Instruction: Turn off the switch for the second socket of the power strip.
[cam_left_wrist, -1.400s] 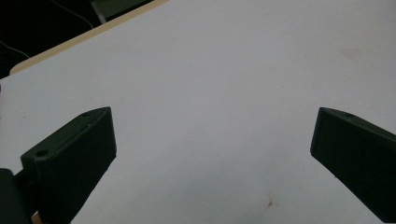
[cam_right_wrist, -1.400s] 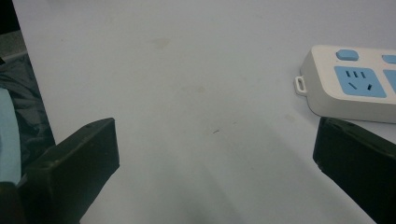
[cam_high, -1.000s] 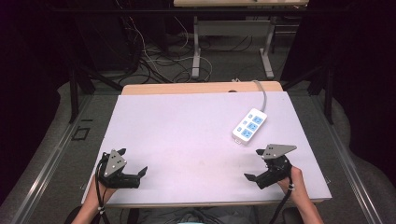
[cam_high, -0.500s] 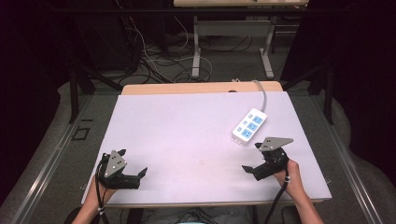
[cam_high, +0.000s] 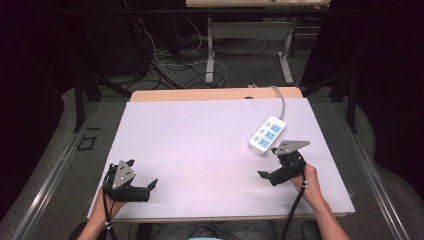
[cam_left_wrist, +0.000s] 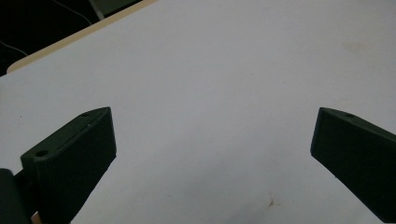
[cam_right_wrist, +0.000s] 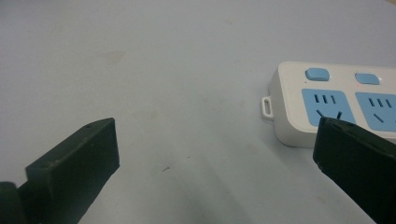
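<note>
A white power strip (cam_high: 268, 135) with blue sockets lies at the right of the white table (cam_high: 200, 135), its grey cord running off the far edge. My right gripper (cam_high: 268, 164) sits just in front of the strip, jaws wide apart and empty. In the right gripper view the power strip (cam_right_wrist: 336, 105) lies ahead at the right, partly behind the right jaw, and the right gripper (cam_right_wrist: 215, 126) is open over bare table. My left gripper (cam_high: 143, 173) rests near the front left corner, open and empty. The left gripper (cam_left_wrist: 212, 114) has bare white table between its jaws.
A wooden strip (cam_high: 210, 94) borders the table's far edge. Beyond it, cables (cam_high: 165, 65) lie on the dark floor and metal desk legs (cam_high: 210, 55) stand. The person's forearms come in at the table's front edge.
The right gripper has moved forward and a little left, closer to the power strip. The left gripper has stayed in place.
</note>
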